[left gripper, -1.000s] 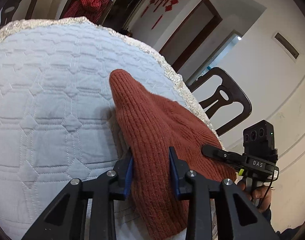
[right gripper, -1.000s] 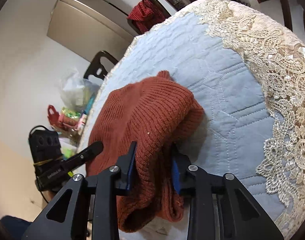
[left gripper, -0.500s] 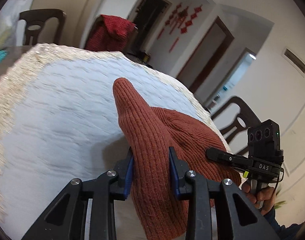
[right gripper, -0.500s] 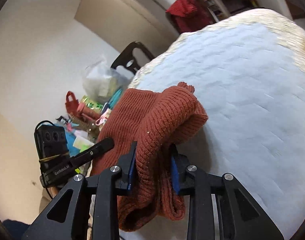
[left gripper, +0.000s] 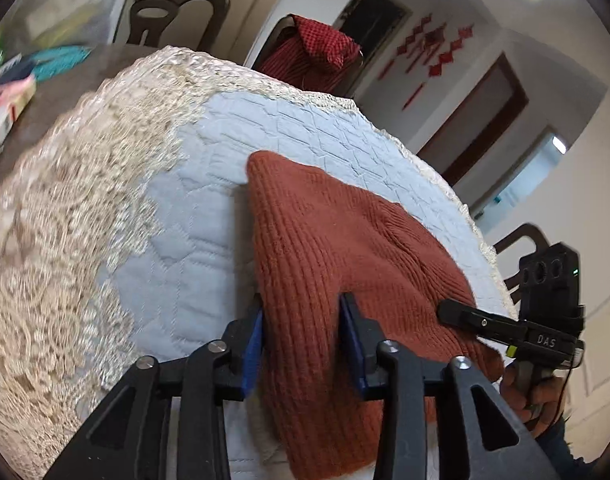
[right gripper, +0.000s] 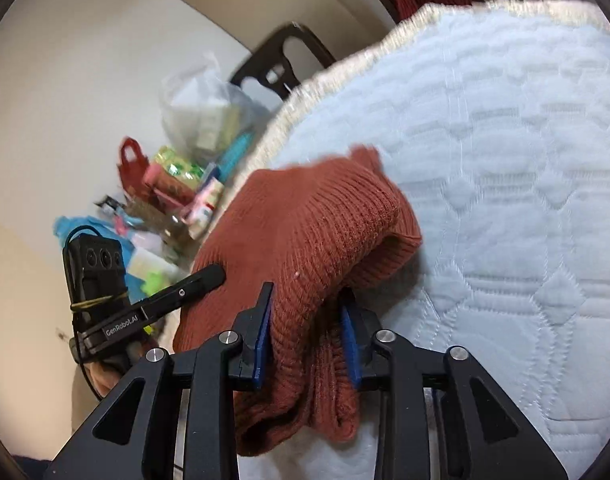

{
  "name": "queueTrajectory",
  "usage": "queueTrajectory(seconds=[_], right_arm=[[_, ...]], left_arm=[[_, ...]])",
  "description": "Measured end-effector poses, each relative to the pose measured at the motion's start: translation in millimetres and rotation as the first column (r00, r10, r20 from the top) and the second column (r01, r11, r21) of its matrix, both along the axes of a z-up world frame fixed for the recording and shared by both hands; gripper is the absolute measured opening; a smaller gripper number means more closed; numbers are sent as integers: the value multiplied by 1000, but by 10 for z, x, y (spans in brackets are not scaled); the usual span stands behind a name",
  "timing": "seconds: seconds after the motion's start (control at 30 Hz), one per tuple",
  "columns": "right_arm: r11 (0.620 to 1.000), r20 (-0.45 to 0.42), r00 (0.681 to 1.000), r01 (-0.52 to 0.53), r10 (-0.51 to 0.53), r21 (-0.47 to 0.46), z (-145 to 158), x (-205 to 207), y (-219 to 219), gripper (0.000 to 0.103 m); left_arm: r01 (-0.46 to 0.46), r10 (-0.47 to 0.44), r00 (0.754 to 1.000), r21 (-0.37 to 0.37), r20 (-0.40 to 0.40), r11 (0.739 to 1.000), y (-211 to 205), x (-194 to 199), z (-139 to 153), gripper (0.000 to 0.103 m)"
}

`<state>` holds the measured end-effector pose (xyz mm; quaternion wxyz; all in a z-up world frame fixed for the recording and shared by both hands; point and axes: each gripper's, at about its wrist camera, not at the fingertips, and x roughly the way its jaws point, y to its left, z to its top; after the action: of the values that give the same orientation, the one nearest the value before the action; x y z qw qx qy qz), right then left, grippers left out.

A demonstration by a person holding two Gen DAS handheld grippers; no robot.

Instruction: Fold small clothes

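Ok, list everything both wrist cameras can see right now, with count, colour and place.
knit garment: one, rust-red, on the quilted cover, both ends between gripper fingers
quilted cover: one, pale blue with cream lace border, over the table
chairs: at least three, dark, around the table
red cloth: one, draped on the far chair
clutter pile: bags and packets, mixed colours, beyond the table's edge
wall decorations: red, beside the doorway
left hand-held gripper: black, blue pads, jaws just opening, garment between them
right hand-held gripper: same, jaws just opening, garment between them
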<state>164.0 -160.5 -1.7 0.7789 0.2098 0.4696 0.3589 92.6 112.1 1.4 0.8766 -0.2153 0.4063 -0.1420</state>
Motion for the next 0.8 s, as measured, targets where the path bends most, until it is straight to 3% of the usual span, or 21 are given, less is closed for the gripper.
queueTrajectory(seconds=[0.1,0.3,0.4,0.47,0.53,0.8], right_arm=[[1000,2,1000,13,-13,-11,47,-57,-103,38],[991,173,982,92,-73,-102,456,-104,-99,37],[980,190,981,80,-44,-183,388,49,90,27],[965,162,986,74,-33,-250,204,183,176,25],[970,161,986,72,-34,-232,162,214,148,25],[949,296,955,59,37,-309,533,-387,160,25]], left_arm=[[-19,18,999,21,32,1000,7,-127,94,41],[-52,33,991,146,129,988,-117,-129,389,40],[-18,0,995,172,100,985,-257,37,326,40],[-20,2,997,228,79,973,-322,116,210,41],[-34,15,997,247,79,968,-327,107,184,43],[-85,37,987,318,153,944,-397,-406,430,41]])
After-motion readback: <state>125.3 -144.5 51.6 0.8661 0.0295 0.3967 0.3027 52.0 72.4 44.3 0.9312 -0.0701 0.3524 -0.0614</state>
